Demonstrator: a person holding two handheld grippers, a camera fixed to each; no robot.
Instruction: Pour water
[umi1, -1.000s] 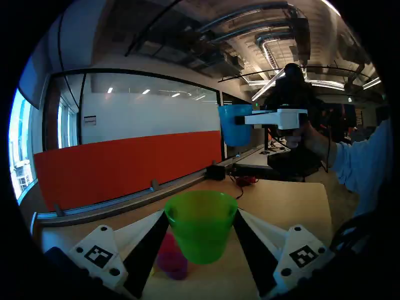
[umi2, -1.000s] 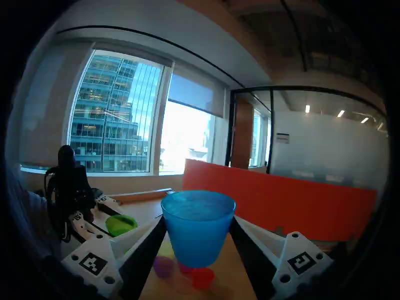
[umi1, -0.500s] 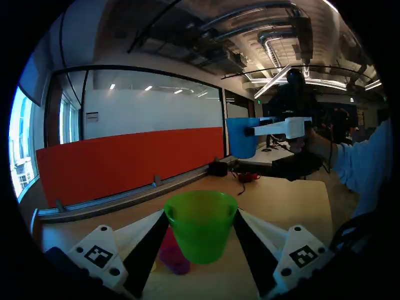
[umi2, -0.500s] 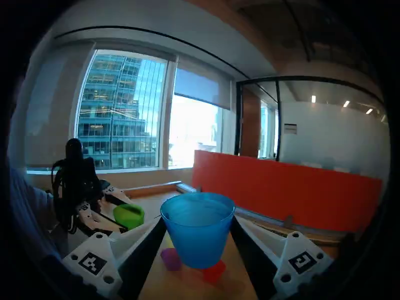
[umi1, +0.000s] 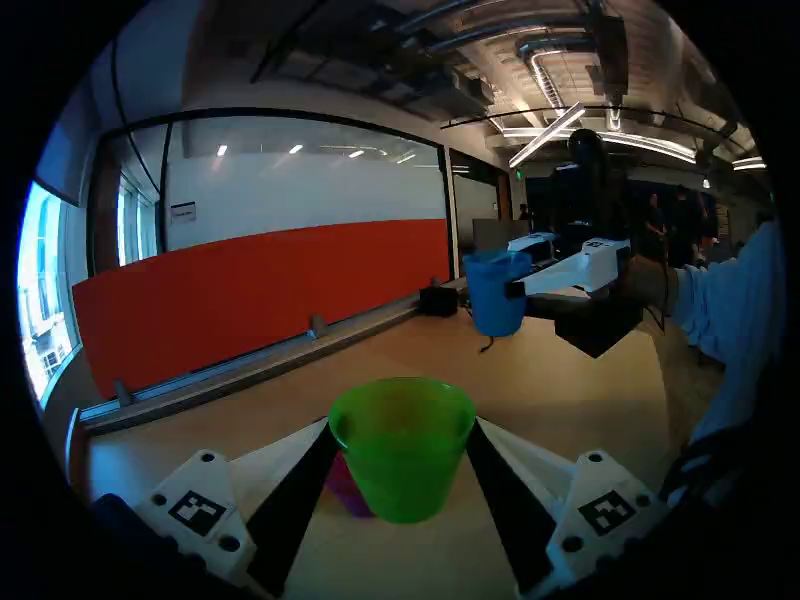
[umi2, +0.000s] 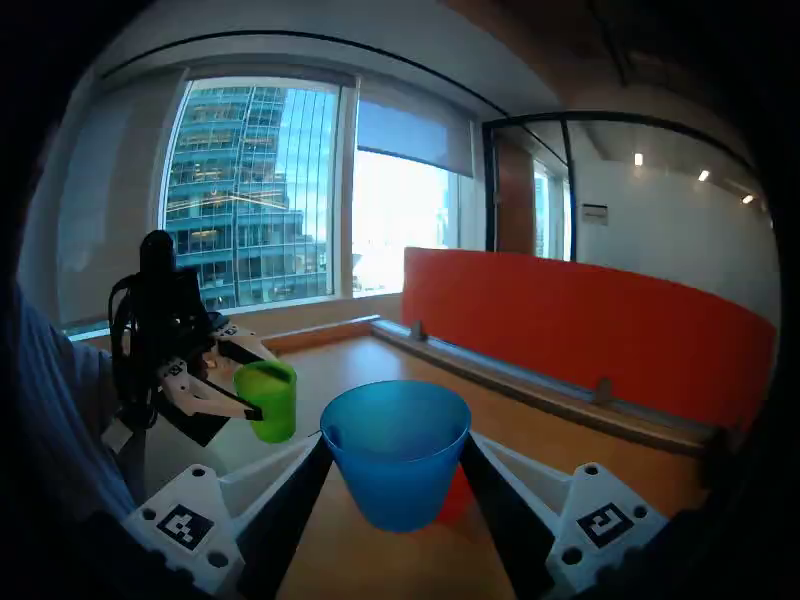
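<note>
My left gripper (umi1: 401, 452) is shut on a green plastic cup (umi1: 402, 472), held upright above the wooden table (umi1: 560, 390). My right gripper (umi2: 397, 462) is shut on a blue plastic cup (umi2: 398, 480), also upright; I cannot tell how full it is. In the left gripper view the blue cup (umi1: 494, 291) hangs over the far side of the table, with the right gripper (umi1: 520, 290) and a hand behind it. In the right gripper view the green cup (umi2: 268, 400) sits to the left in the left gripper (umi2: 250, 408).
A small purple cup (umi1: 345, 487) stands on the table behind the green cup. A red cup (umi2: 456, 500) peeks out behind the blue cup. An orange partition (umi1: 260, 300) with a metal rail runs along the table's far edge. Windows (umi2: 250, 190) lie beyond.
Both cups have come down toward the table. In the left gripper view the blue cup dropped from high up to just above the tabletop. The green cup looks nearer in the right gripper view.
</note>
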